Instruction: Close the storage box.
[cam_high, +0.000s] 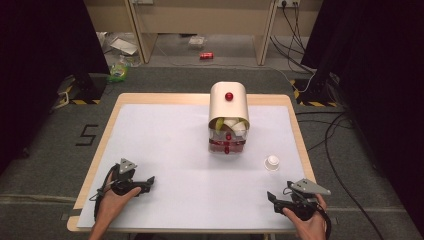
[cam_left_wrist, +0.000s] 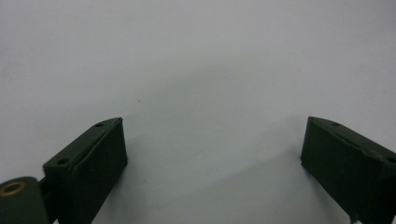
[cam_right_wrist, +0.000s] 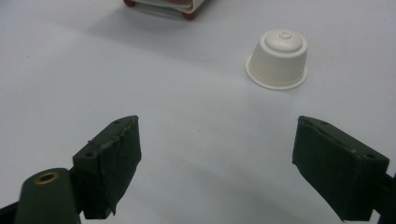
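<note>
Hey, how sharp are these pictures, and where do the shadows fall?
High view: even light, dark edges, a faint shadow in front of the cream box. Left gripper view: the left tool looks soft, with a dim shadow on the white table. Right gripper view: the white cup is fairly sharp, the right tool blurred.

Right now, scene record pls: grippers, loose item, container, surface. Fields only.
left gripper: open, jaws wide apart, nothing between them, near the table's front left
right gripper: open, nothing between the jaws, near the front right
white capsule: upside down on the mat, rim down, ahead of the right gripper, untouched
container: cream dome-shaped lid with a red knob, capsules inside, red tray at its base, standing mid-table
mat: white sheet over a wooden table
</note>
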